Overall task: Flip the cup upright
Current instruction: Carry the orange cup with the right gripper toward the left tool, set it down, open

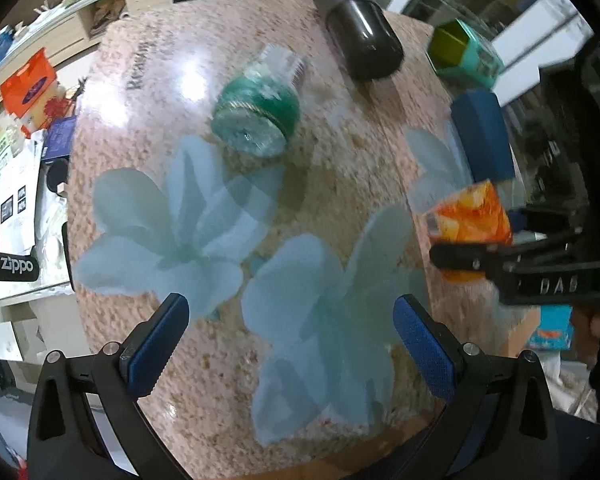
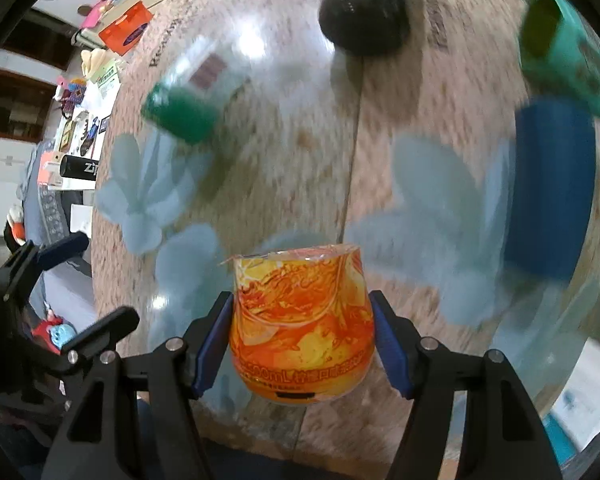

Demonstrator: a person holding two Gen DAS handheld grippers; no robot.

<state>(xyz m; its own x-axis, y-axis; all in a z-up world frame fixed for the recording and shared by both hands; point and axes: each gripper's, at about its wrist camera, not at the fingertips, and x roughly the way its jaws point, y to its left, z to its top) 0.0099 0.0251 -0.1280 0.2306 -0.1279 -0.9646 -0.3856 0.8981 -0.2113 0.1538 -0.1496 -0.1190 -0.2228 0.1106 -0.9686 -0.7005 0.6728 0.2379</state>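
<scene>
An orange and yellow printed cup (image 2: 300, 324) sits between the blue pads of my right gripper (image 2: 302, 328), which is shut on its sides; its flat end faces away from the camera. The same cup (image 1: 470, 220) shows at the right of the left wrist view, held above the table by the right gripper's black fingers (image 1: 460, 258). My left gripper (image 1: 292, 344) is open and empty over the flower-patterned table top (image 1: 260, 240). A second cup, green and clear (image 1: 256, 108), lies on its side further back; it also shows, blurred, in the right wrist view (image 2: 188, 108).
A black cylinder (image 1: 360, 36) lies at the table's far edge, a teal and yellow box (image 1: 466, 50) at the far right, and a blue block (image 1: 484, 136) near the right edge. A cluttered shelf with a Zippo box (image 1: 8, 266) stands to the left.
</scene>
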